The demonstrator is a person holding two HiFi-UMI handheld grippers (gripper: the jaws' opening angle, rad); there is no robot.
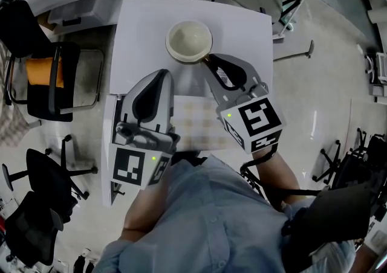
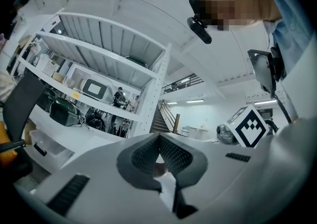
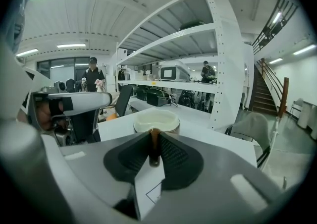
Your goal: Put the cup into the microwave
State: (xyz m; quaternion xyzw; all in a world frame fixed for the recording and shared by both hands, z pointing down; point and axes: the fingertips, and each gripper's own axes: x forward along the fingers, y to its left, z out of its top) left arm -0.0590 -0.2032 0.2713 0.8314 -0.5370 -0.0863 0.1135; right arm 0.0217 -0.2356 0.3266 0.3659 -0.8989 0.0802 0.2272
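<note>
The right hand-held gripper is pinched on the brown handle of the cup, which is set on the white counter. The left hand-held gripper, pressed together and empty, is held near the cup.

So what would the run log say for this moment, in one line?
stage: grasp | right gripper: shut on handle of cup | cup: upright on white table | left gripper: shut, empty, apart from cup
</note>
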